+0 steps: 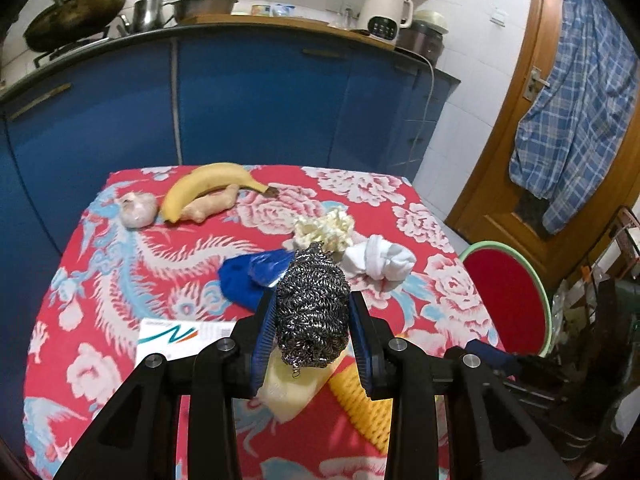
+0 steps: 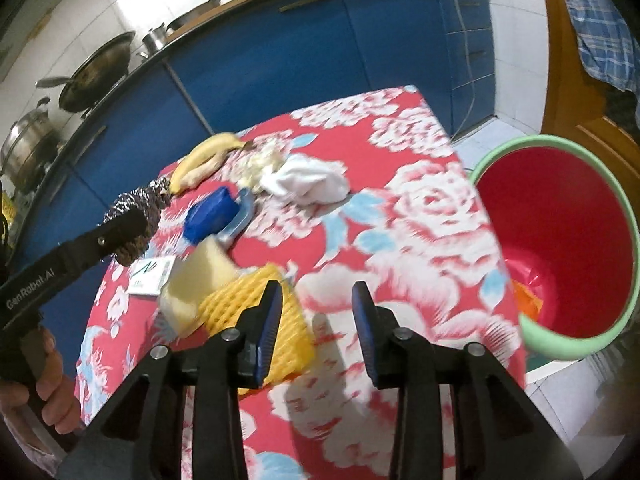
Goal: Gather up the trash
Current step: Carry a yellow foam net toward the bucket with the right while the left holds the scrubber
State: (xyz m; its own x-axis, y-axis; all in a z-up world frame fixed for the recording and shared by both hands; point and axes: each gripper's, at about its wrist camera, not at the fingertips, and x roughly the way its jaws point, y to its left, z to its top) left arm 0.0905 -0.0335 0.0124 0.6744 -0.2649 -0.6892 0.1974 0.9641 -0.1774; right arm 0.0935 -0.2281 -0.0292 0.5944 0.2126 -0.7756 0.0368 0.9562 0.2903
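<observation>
My left gripper (image 1: 314, 316) is shut on a steel wool scourer (image 1: 312, 308), lifted above the red flowered table (image 1: 120, 280); the same scourer (image 2: 136, 220) shows at the left of the right wrist view, held by a hand. My right gripper (image 2: 316, 300) stands open with nothing between its fingers, over the table's near right part. A red bin with a green rim (image 2: 560, 236) sits off the table's right edge. On the cloth lie a white crumpled tissue (image 2: 308, 184), a yellow foam net (image 2: 260, 308), a pale sponge (image 2: 196, 284), a blue soap box (image 2: 212, 216) and a small card (image 2: 150, 276).
A banana (image 1: 208, 188), a ginger root (image 1: 210, 208) and a garlic bulb (image 1: 138, 208) lie at the table's far left. Blue cabinets (image 1: 260, 100) with pans and a kettle (image 1: 384, 8) stand behind. A wooden door (image 1: 520, 140) with a checked cloth is at the right.
</observation>
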